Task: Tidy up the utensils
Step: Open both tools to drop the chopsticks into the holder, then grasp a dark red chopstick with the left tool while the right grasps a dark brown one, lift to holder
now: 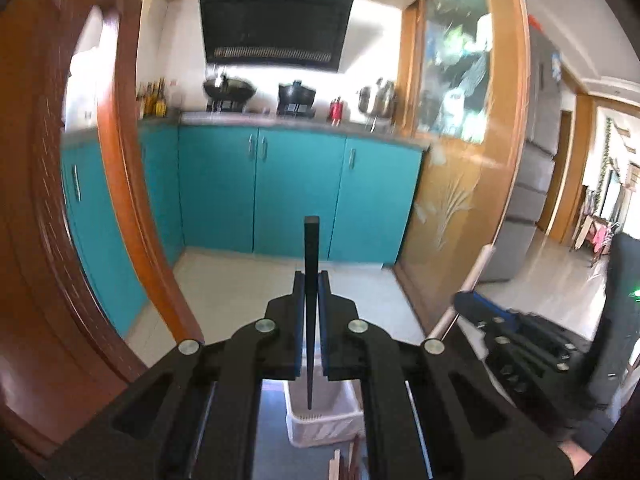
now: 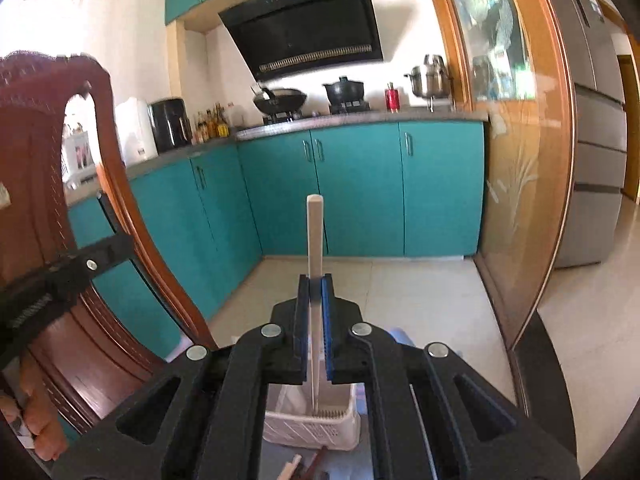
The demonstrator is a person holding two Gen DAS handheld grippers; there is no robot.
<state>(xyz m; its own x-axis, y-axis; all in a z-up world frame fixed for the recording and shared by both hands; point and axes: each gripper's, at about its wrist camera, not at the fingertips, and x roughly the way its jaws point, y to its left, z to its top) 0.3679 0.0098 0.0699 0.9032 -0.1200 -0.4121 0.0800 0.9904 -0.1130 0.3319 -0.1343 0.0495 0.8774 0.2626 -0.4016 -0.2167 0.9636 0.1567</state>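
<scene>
Behind both grippers, teal cabinets [image 2: 360,188] run under a black range hood [image 2: 308,24]. Below, white slotted basket [image 2: 312,428] sits on the table, loose sticks just beside it, probably more chopsticks. Left gripper [image 1: 311,280] jaws pinched on upright black chopstick [image 1: 311,264], tip over the basket. Right gripper [image 2: 315,284] clamped likewise on pale wooden chopstick [image 2: 315,236], tip inside the basket.
</scene>
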